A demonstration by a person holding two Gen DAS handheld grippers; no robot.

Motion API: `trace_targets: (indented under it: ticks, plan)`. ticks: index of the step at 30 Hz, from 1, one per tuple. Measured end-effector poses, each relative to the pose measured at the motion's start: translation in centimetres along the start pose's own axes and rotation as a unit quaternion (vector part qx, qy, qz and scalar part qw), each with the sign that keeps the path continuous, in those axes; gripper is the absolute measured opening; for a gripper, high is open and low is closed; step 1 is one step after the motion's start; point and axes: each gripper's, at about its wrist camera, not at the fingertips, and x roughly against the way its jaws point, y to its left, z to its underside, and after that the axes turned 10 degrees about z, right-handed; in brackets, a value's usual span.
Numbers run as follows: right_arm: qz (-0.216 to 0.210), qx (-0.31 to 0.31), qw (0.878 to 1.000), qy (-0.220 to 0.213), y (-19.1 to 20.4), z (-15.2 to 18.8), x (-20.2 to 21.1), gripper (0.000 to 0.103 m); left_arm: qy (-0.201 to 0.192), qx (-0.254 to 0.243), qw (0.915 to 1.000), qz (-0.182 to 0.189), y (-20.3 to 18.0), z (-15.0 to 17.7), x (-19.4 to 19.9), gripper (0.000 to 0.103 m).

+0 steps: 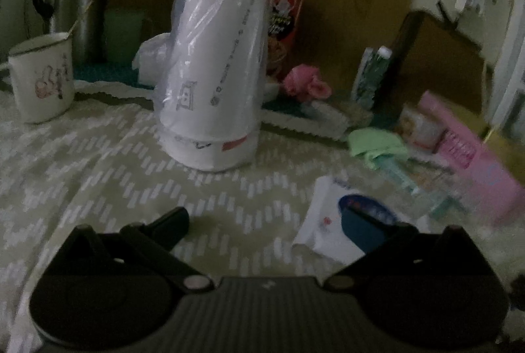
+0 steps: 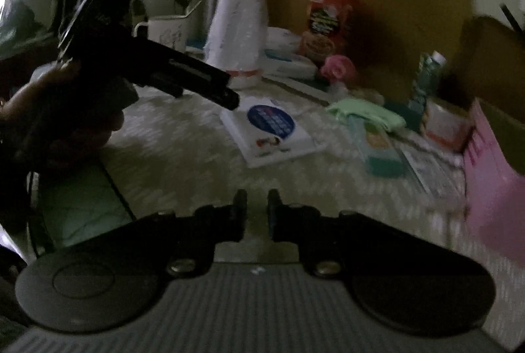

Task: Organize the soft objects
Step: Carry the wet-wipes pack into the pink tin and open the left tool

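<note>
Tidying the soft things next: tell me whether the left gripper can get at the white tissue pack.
Probably yes. The left gripper is open beside the white tissue pack, which lies flat on the tablecloth with nothing on it.

pink box (image 1: 472,156): smeared by blur, my right edge cuts it off in both views
flat packet (image 1: 328,221): my left gripper's (image 1: 277,223) right finger covers part of its blue label
print on the bagged roll (image 1: 213,64): too small for me to read
red pouch (image 1: 285,21): half hidden behind that roll
my hand (image 2: 55,116): dark, cropped at the left edge
</note>
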Motion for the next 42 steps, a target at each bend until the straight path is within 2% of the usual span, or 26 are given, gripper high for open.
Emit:
trace_targets:
  ticks: [1,2,3,6,9,14,17,18,19,20,22,23,25,28,31,37,42]
  plan:
    - [0.004,-0.006,1.0,-0.001,-0.2,0.1,0.0,0.034,-0.006,0.01,0.9999,0.009,0.3,-0.1,0.3,0.103]
    - [0.013,-0.009,1.0,-0.002,0.0,0.2,0.1,0.047,-0.011,0.023,0.9995,0.016,0.7,-0.3,0.5,0.103]
    - [0.022,-0.01,1.0,-0.003,0.0,0.2,0.0,0.054,-0.015,0.036,0.9989,0.025,1.1,-0.4,0.7,0.103]
    - [0.025,-0.015,1.0,-0.004,-0.2,-0.2,-0.5,0.056,-0.019,0.055,0.9965,0.061,1.6,-1.2,0.9,0.103]
    - [0.021,-0.024,1.0,0.002,-0.6,-0.7,-1.3,0.063,-0.009,0.027,0.9966,0.077,0.3,-2.1,0.4,0.102]
    - [-0.001,-0.051,0.999,0.016,-1.1,-1.9,-3.1,0.064,0.029,-0.018,0.9969,0.071,-2.1,-2.3,-1.8,0.102]
    - [0.003,-0.046,0.999,0.021,-0.7,-2.8,-4.6,0.071,0.055,-0.023,0.9968,0.053,-2.8,-1.6,-3.3,0.091]
    - [0.007,-0.045,0.999,0.027,-0.6,-3.0,-5.2,0.071,0.052,-0.033,0.9971,0.045,-3.3,-1.1,-3.2,0.087]
    - [0.004,-0.047,0.998,0.034,-0.7,-3.0,-5.8,0.072,0.054,-0.046,0.996,0.055,-4.1,-0.6,-2.9,0.084]
    - [0.002,-0.051,0.998,0.029,-0.8,-3.1,-5.9,0.068,0.061,-0.054,0.994,0.074,-4.9,-0.2,-2.7,0.081]
    - [-0.002,-0.05,0.998,0.025,-0.7,-3.1,-5.7,0.047,0.065,-0.07,0.9936,0.06,-6.8,1.0,-2.3,0.081]
    - [0.005,-0.049,0.999,0.023,-0.7,-3.0,-5.4,0.045,0.063,-0.079,0.9935,0.052,-7.5,1.6,-2.1,0.081]
    - [0.009,-0.048,0.999,0.022,-1.0,-2.5,-4.6,0.045,0.063,-0.079,0.9928,0.065,-8.7,2.4,-1.5,0.081]
    - [0.018,-0.052,0.998,0.012,-1.7,-0.9,-2.3,0.045,0.067,-0.069,0.9896,0.107,-10.5,3.1,-0.9,0.081]
    - [0.049,-0.057,0.997,-0.011,-2.4,1.1,0.9,0.044,0.061,-0.104,0.9832,0.137,-13.9,3.6,-0.4,0.081]
    - [0.137,-0.082,0.985,-0.069,-5.1,3.8,6.1,0.044,0.028,-0.185,0.9653,0.182,-21.5,2.6,-0.3,0.081]
    - [0.217,-0.104,0.964,-0.114,-9.4,3.5,8.5,0.044,0.005,-0.237,0.9452,0.225,-27.6,0.0,-2.4,0.081]
